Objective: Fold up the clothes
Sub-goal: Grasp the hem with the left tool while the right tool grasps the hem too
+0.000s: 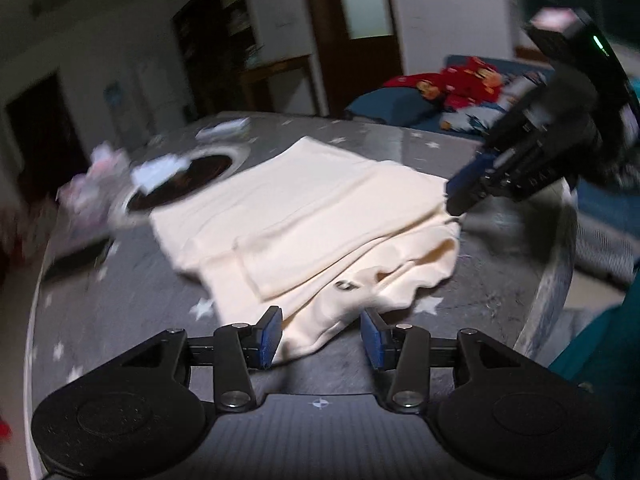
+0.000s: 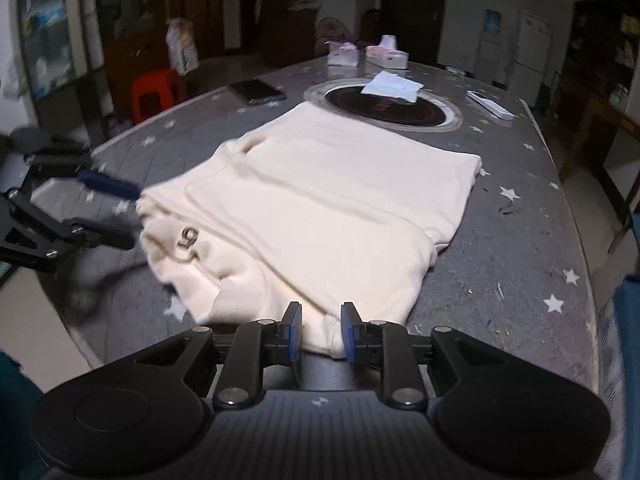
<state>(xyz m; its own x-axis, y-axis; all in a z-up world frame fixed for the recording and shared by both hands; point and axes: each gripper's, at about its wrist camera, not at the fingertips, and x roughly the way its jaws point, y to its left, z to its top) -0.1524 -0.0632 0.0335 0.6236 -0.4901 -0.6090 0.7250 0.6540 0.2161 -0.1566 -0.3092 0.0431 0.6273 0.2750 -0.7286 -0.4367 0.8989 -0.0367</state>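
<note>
The left gripper [image 1: 321, 336] is seen angled downward, its jaws set apart, the blue pads [image 1: 269, 336] clear of any grip. The right gripper [image 2: 320, 332] is tilted down too (jaws narrower, a small gap kept). Each is visible in the other's view, blurred: one far right, one far left.

Home dining room, round star-print table [image 2: 520, 208] with built-in hotplate [image 2: 390, 110], fridge [image 2: 528, 56], red stool [image 2: 154, 92]
</note>
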